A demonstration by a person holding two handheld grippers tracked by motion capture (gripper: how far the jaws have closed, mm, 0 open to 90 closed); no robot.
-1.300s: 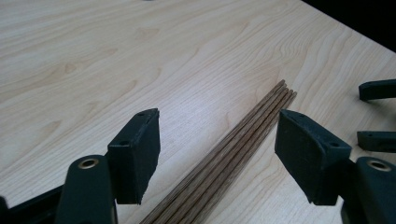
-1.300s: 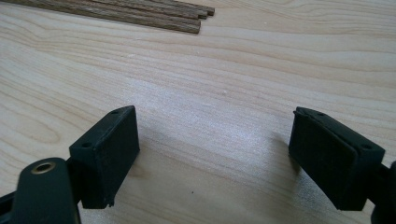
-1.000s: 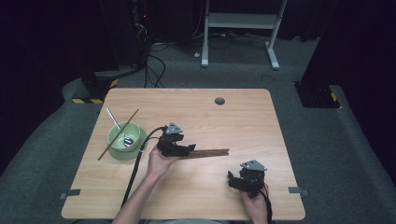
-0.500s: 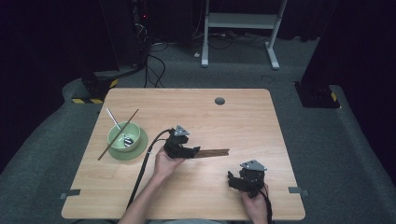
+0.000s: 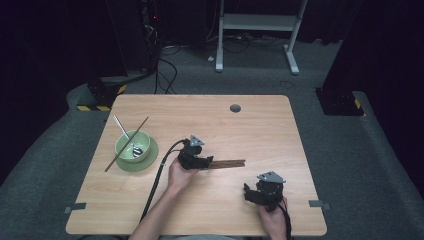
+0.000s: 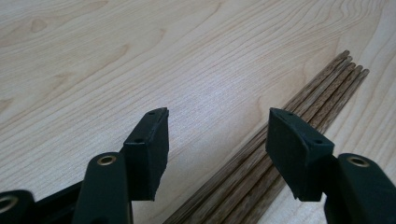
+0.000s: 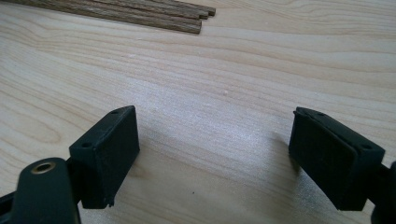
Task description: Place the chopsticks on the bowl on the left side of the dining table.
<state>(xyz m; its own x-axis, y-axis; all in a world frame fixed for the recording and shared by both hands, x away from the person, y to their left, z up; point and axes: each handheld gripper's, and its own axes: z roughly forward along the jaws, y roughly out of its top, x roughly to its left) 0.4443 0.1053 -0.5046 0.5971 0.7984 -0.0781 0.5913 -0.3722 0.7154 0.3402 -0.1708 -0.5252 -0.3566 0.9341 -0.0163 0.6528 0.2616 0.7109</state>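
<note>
Here the left gripper sits low over a bundle of dark wooden chopsticks lying flat near the middle of the table. Its jaws have just been closing but still stand well apart, and they hold nothing. In the left gripper view the chopsticks run diagonally just inside the right-hand jaw, with bare wood under the other jaw. The main risk, by this reading, is an off-centre grab: if the jaws shut as they stand, one pad would shove the sticks sideways before the other meets them, so they could roll, fan out, or leave only one or two pinched. Because the sticks lie flat on the tabletop, the pads may also ride over them and close on nothing. A green bowl on its saucer, already holding a chopstick and a spoon, stands well apart to the left; a loosely held stick could slip on the way there. The right gripper rests wide open and empty near the front edge, well clear.
</note>
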